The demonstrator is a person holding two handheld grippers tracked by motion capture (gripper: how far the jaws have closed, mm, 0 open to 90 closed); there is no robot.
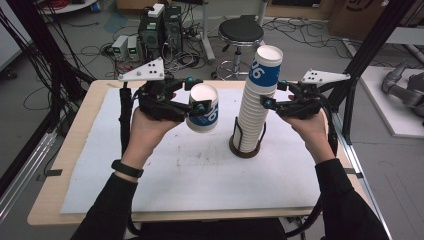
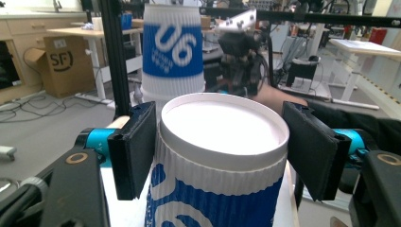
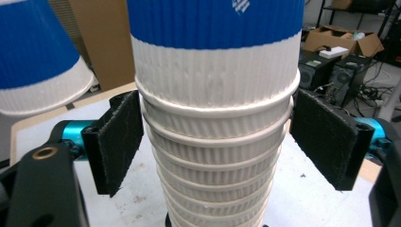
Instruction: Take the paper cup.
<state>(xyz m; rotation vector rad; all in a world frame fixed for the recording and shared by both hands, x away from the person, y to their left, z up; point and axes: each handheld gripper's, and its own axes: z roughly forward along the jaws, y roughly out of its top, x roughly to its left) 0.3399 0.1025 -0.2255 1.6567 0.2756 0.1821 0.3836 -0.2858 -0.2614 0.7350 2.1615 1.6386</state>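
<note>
above the white mat (image 1: 150, 185), left of the cup stack (image 1: 252, 115): single paper cup (image 1: 204, 114) clamped across its ribbed wall by left gripper (image 1: 197, 100), rim tipped toward the camera, long axis near upright, held clear of the table. right gripper (image 1: 272, 97) astride the stack below its top cup, pads just beside the rims, whether pressing cannot tell. stack upright in dark base (image 1: 245, 149), nearer the right hand. blue band, white "u6" lettering; "sf" on distant carton (image 2: 59, 61).
</note>
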